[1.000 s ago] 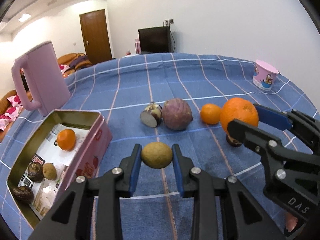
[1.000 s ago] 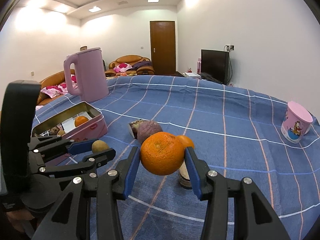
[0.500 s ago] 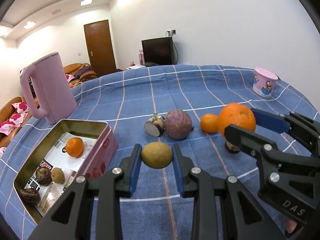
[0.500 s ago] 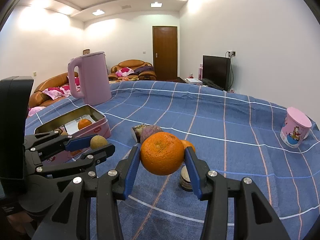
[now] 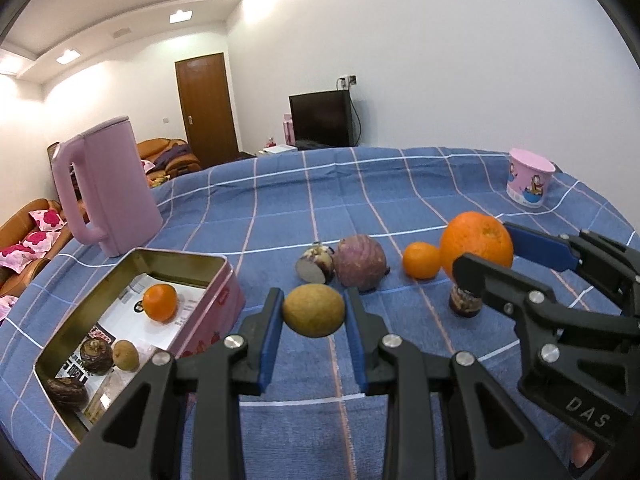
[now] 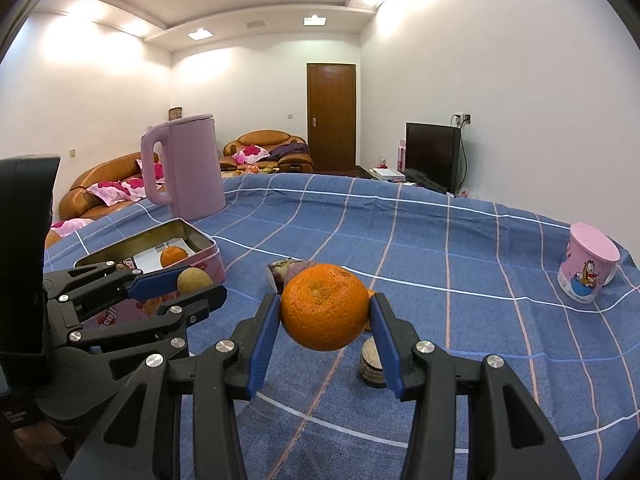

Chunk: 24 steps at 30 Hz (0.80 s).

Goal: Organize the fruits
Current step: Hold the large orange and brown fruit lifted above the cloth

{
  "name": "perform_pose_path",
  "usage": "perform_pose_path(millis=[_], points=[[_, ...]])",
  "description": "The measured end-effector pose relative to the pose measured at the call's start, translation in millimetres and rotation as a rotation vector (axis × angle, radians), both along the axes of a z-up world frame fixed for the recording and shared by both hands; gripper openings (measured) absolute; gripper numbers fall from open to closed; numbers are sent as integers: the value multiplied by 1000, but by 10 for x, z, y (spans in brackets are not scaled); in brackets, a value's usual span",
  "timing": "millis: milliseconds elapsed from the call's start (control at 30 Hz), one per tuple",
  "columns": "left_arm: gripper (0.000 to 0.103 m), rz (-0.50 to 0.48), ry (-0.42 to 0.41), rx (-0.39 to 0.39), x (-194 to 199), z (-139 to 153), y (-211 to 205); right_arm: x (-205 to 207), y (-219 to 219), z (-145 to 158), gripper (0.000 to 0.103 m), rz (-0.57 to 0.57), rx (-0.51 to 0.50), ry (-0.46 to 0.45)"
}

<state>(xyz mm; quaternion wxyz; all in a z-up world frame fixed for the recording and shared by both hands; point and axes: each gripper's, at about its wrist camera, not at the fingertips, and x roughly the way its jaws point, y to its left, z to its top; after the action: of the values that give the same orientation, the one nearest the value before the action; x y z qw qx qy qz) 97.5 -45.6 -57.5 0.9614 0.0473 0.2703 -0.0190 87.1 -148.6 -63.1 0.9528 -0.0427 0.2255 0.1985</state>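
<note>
Left tongs (image 5: pixel 314 316) pinching brown fruit (image 5: pixel 314 310), clear of the worktop (image 5: pixel 280 208). Right tongs (image 6: pixel 325 322) pinching big orange (image 6: pixel 325 306), also lifted.

- In the right wrist view the big orange (image 6: pixel 324 306) hides most of the small orange (image 6: pixel 371 293) and the purple fruit (image 6: pixel 300 269) behind it.
- A blue finger covers part of the small jar (image 6: pixel 371 364) at lower middle.
- The print on the tin (image 6: pixel 208 254) is too blurry to read.
- In the left wrist view the bottom right edge cuts off a fingertip (image 5: pixel 581 449).
</note>
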Motion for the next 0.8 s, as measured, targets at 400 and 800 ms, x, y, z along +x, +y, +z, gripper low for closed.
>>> perform_pose_path(millis=[400,800], points=[[32,15,-34,12,-51,21,-14,-57,-4,20,48,2,7,-33],[32,28,-67,9,-105,48,18,-104,-27,30,48,7,16,-60]])
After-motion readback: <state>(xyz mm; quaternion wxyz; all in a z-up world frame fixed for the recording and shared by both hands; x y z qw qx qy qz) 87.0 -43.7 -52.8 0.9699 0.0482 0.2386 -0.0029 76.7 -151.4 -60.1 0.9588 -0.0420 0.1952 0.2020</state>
